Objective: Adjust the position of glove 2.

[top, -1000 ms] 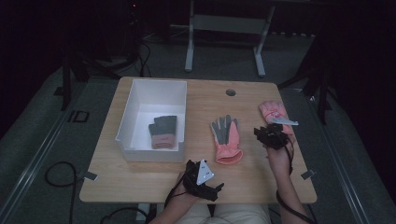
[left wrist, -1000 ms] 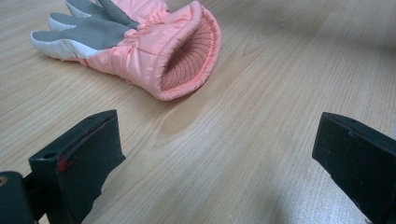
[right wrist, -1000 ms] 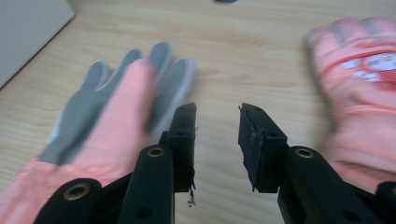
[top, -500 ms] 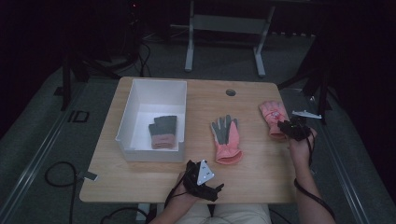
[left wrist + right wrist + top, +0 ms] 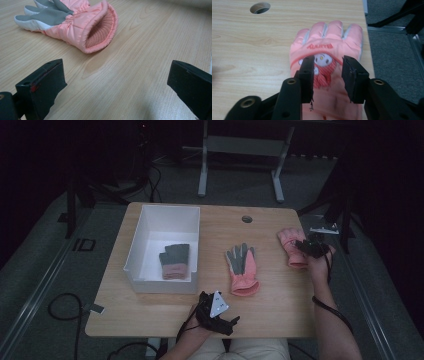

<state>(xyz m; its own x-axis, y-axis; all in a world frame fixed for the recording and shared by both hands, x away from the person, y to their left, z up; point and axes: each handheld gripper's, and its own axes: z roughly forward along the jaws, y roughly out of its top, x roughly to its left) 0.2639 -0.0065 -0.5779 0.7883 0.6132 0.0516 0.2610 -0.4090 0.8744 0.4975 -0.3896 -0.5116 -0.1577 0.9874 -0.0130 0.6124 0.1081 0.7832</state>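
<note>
My right gripper (image 5: 328,77) hovers over the pink glove (image 5: 327,72) at the table's (image 5: 270,305) right edge, jaws parted to either side of the cartoon patch, not yet pinching. My left gripper (image 5: 216,312) rests at the near edge, jaws released wide, facing the cuff of a second glove (image 5: 75,25) lying palm up mid-table. A third glove (image 5: 175,261) lies in the white bin (image 5: 150,220) on the left side.
</note>
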